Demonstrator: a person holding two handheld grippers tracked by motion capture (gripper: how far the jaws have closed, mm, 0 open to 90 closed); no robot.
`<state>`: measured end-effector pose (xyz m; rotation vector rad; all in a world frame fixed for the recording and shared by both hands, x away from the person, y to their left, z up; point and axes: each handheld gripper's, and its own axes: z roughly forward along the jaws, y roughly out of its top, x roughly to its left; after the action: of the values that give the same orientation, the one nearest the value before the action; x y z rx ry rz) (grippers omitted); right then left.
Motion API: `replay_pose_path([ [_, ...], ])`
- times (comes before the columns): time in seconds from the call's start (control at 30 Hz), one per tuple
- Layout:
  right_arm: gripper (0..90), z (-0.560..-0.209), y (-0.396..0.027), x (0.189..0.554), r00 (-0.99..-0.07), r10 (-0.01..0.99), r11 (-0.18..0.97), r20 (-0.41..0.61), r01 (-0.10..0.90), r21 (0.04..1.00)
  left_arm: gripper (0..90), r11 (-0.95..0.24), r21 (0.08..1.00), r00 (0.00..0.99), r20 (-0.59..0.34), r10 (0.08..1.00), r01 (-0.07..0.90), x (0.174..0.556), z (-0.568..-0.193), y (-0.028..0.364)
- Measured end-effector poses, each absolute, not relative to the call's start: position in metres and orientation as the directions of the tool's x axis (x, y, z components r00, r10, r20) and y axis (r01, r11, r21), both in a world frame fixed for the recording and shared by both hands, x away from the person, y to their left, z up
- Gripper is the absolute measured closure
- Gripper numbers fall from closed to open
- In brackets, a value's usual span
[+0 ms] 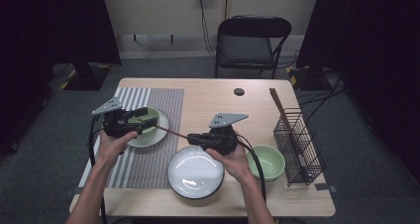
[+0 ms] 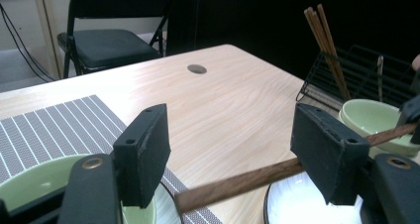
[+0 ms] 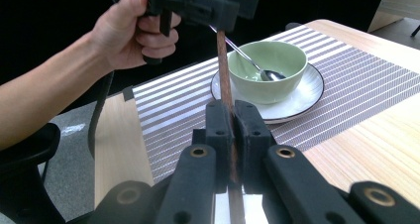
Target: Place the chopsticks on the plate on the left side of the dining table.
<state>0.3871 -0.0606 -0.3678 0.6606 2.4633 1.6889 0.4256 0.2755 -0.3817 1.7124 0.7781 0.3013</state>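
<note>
The right gripper (image 1: 194, 137) clamped the chopstick (image 1: 168, 130), its length pointing up-left between the left gripper's (image 1: 144, 117) open jaws.

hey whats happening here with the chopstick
A person works at a wooden table with a gripper in each hand. The right gripper is shut on a brown chopstick, which it holds out toward the left gripper. The left gripper's jaws stand open on either side of the chopstick's far end, not pressing on it. Just below, a green bowl with a spoon sits on a white plate on the striped placemat. More chopsticks stand in the wire rack.
</note>
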Motion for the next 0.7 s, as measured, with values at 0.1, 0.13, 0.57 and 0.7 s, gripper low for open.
replay_pose_path([
  [0.1,85.9,-0.366,-0.061,0.388,-0.905,0.389,0.299,0.17,0.299,0.906,32.6,-0.133,0.931,0.758,-0.188,0.624,0.34,0.425,-0.382,0.27],
  [0.13,85.9,-0.365,-0.062,0.388,-0.904,0.393,0.298,0.17,0.3,0.906,32.5,-0.137,0.931,0.756,-0.181,0.629,0.337,0.425,-0.383,0.269],
  [0.57,85.9,-0.359,-0.068,0.39,-0.898,0.4,0.286,0.186,0.314,0.905,33.7,-0.165,0.924,0.775,-0.18,0.605,0.344,0.426,-0.389,0.26],
  [0.7,85.9,-0.36,-0.068,0.392,-0.896,0.398,0.285,0.198,0.326,0.901,31.0,-0.166,0.93,0.796,-0.177,0.578,0.327,0.424,-0.386,0.257],
])
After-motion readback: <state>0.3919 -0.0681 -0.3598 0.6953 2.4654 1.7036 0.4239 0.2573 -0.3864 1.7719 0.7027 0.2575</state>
